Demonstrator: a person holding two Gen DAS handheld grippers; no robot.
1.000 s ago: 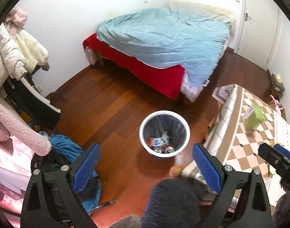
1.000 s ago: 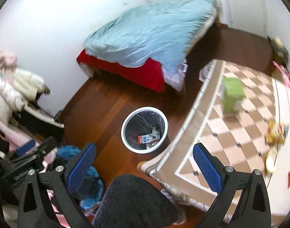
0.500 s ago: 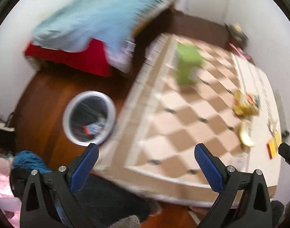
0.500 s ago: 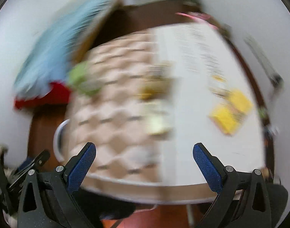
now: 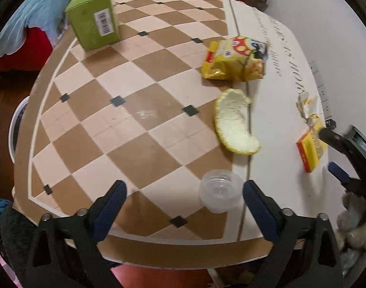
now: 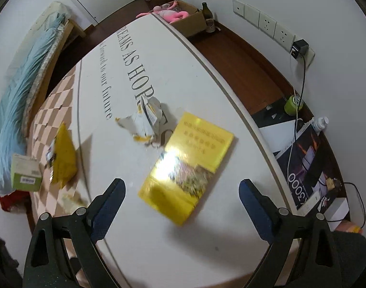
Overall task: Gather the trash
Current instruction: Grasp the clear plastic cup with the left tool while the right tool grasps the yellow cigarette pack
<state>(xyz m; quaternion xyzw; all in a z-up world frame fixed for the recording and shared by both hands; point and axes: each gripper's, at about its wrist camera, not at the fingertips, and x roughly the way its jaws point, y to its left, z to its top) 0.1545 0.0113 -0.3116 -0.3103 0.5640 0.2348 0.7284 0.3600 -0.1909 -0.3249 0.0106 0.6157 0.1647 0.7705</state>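
The left gripper (image 5: 184, 199) hangs wide open and empty over the worktop (image 5: 135, 124), a clear plastic cup (image 5: 220, 190) just inside its right finger. Beyond lie a fruit peel (image 5: 234, 122) and a yellow snack bag (image 5: 234, 60) with a mushroom logo. The right gripper (image 6: 180, 195), equally spread and empty, hovers above a yellow book (image 6: 186, 165) beside a torn wrapper (image 6: 145, 121); the worktop print reads "AS HOP… our future".

My left gripper (image 5: 184, 198) hangs with its blue-padded fingers (image 5: 111, 204) spread wide, nothing between them. My right gripper (image 6: 181, 198) is likewise agape, fingers (image 6: 253, 204) far apart and empty. My right gripper's dark frame shows beyond my left gripper's right finger.
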